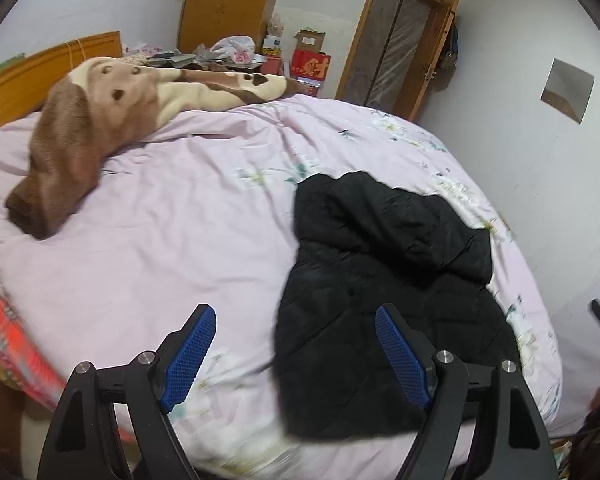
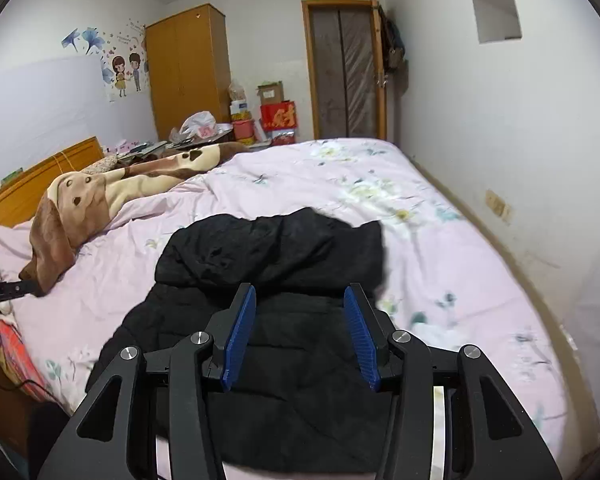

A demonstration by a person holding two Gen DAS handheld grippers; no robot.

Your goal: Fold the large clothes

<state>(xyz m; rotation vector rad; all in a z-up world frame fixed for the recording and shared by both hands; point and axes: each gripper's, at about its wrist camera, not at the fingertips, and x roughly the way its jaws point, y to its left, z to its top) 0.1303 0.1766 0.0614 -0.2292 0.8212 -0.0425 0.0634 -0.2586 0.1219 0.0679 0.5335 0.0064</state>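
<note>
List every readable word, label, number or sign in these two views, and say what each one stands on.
"财": large gold character on the red box beside the wardrobe, also seen in the left wrist view.
Wall poster with the cartoon couple: small script, too small to read.
Pink label on the plastic bag: blurred, unreadable.
White print on the left gripper's black finger: too blurred.

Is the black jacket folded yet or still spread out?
Partly folded: the jacket lies on the quilt with its top doubled over the body. Both grippers, left and right, are open above it.
</note>
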